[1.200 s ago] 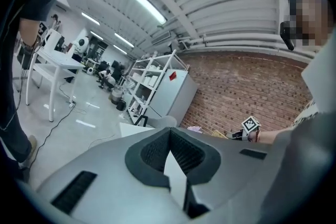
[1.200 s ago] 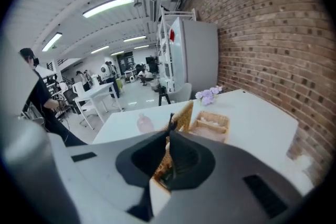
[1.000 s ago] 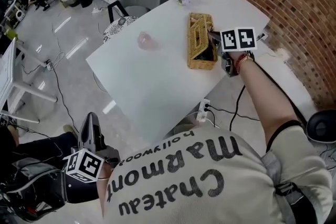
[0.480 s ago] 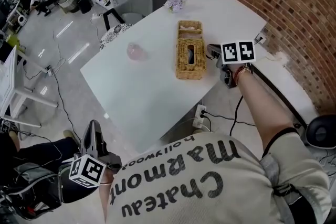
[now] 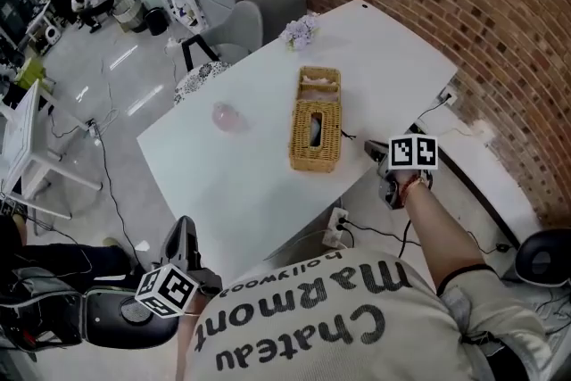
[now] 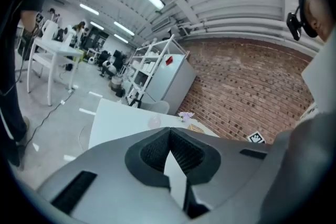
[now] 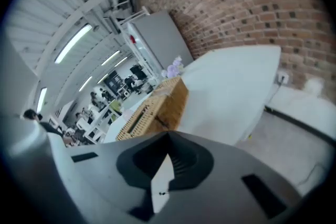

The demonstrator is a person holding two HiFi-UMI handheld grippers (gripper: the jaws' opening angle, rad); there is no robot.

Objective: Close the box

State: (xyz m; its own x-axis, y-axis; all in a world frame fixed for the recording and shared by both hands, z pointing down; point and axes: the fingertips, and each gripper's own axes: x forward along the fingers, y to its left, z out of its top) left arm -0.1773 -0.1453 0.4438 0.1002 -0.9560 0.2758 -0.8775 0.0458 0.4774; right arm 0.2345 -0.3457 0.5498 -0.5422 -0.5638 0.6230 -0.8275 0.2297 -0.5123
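The wicker box (image 5: 315, 128) lies on the white table (image 5: 241, 183) with its slotted lid down flat. In the right gripper view the wicker box (image 7: 157, 107) shows just ahead, past the jaws. My right gripper (image 5: 375, 151) hangs off the table's right edge, a short way from the box, shut with nothing in it; its jaws meet in the right gripper (image 7: 168, 137) view. My left gripper (image 5: 183, 226) is low at the left, off the table, near the person's body. In its own view the left gripper (image 6: 170, 131) is shut and empty, pointing across the table.
A small pink object (image 5: 225, 114) lies left of the box, and a bunch of pale flowers (image 5: 301, 30) sits at the table's far edge. A brick wall (image 5: 464, 22) runs along the right. A grey chair (image 5: 241, 20) stands behind the table; cables and a power strip (image 5: 337, 226) lie underneath.
The box's lid went from raised and tilted to lying flat. My right gripper pulled back from the box to beyond the table's edge. The left gripper barely moved.
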